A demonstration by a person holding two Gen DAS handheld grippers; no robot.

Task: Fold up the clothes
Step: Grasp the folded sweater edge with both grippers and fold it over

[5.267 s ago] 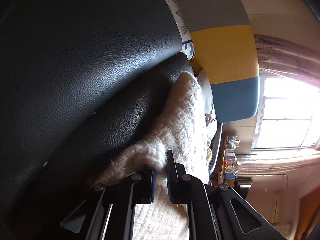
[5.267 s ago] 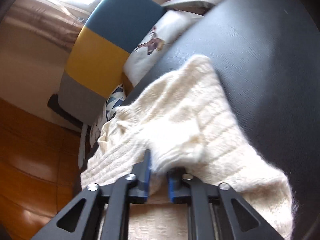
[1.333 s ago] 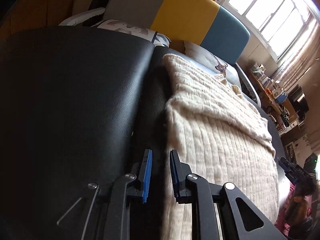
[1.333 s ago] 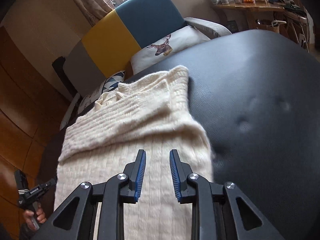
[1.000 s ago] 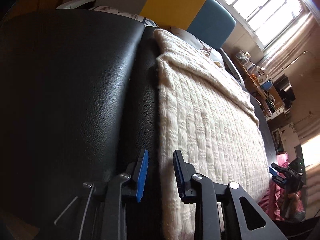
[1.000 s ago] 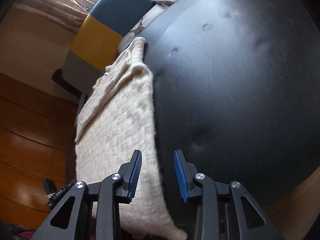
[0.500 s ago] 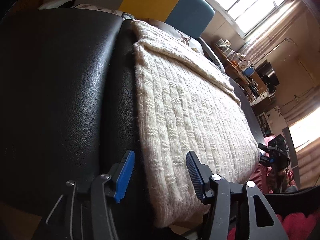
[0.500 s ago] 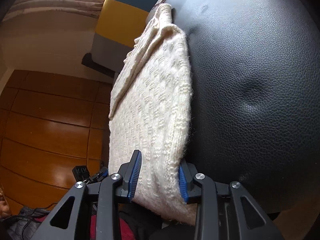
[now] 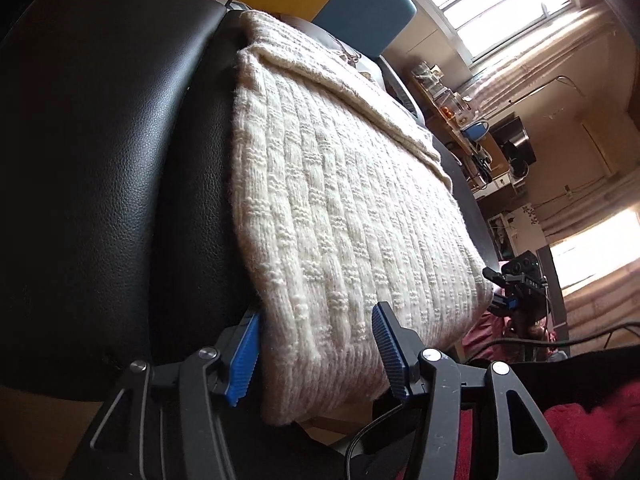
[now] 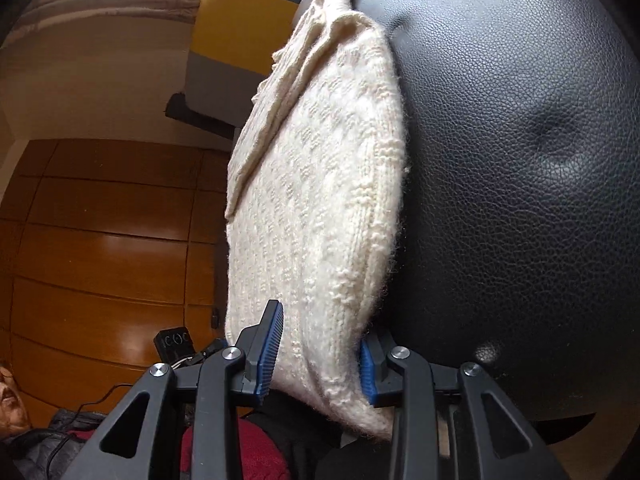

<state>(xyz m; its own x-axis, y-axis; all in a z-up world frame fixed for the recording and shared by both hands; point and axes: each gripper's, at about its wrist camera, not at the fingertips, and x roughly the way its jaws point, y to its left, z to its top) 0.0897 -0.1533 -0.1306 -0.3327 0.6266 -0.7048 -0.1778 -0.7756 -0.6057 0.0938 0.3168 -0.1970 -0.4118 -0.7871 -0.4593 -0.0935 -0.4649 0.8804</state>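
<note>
Tools have spread since a second ago: left tool [image 9: 316,354] and right tool [image 10: 318,354] now straddle, unclosed, the near hem corners of the cream knitted sweater [image 9: 340,208] lying sleeve-folded on the black leather seat [image 9: 100,140], likely for a lengthwise fold.

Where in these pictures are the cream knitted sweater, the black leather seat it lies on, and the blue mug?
cream knitted sweater [image 9: 344,216]: left wrist view, middle of its ribbed top layer.
black leather seat [image 10: 520,160]: right wrist view, bare grained surface right of the sweater.
blue mug [image 9: 475,129]: left wrist view, its side, on the far cluttered desk.
</note>
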